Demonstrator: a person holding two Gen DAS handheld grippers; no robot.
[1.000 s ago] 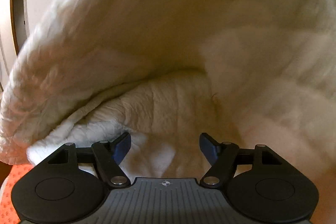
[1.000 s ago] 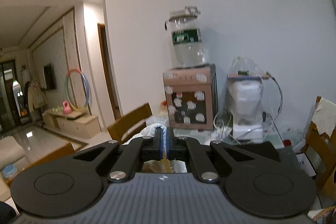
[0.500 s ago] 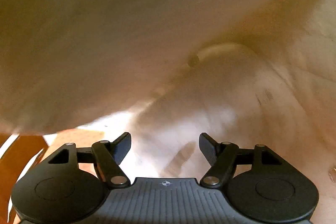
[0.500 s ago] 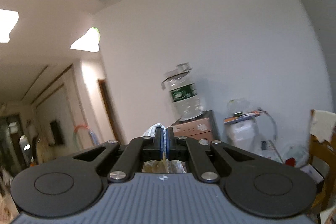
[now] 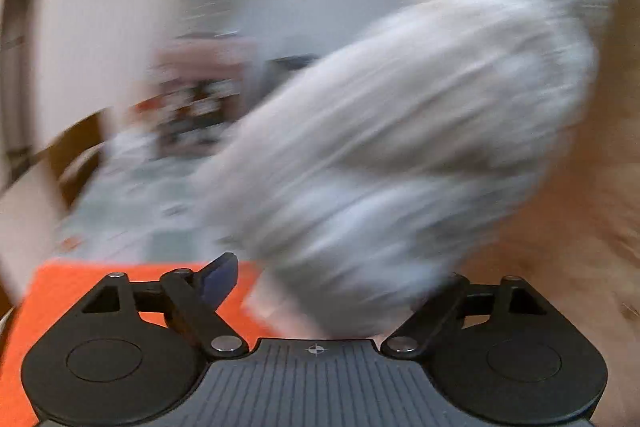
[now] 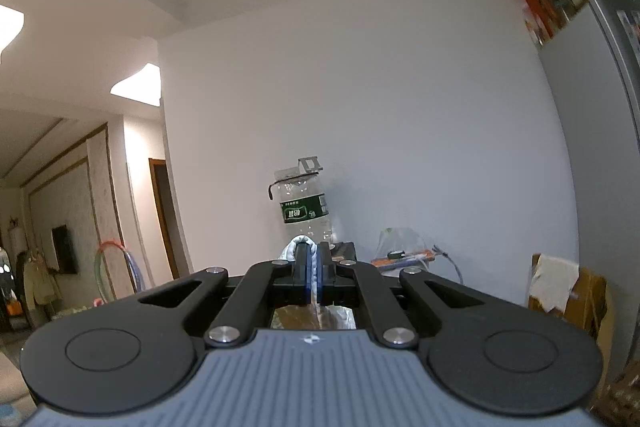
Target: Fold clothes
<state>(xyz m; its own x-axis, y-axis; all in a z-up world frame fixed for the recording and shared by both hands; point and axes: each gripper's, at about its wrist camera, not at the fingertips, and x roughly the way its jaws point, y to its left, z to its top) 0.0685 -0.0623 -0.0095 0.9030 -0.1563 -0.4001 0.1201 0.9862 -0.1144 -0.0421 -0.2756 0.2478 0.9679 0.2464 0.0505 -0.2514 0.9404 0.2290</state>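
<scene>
Across the centre and right of the left wrist frame hangs a blurred white fleece garment (image 5: 400,131), its lower end dropping between the spread fingers of the left gripper (image 5: 336,279), whose jaws are opening with no pad seen pressing on the cloth. An orange surface (image 5: 80,279) shows at the lower left. At lower centre of the right wrist frame, the right gripper (image 6: 314,267) is clamped on a thin white fold of the garment (image 6: 294,245), below a water bottle (image 6: 302,205) against the white wall (image 6: 400,107).
</scene>
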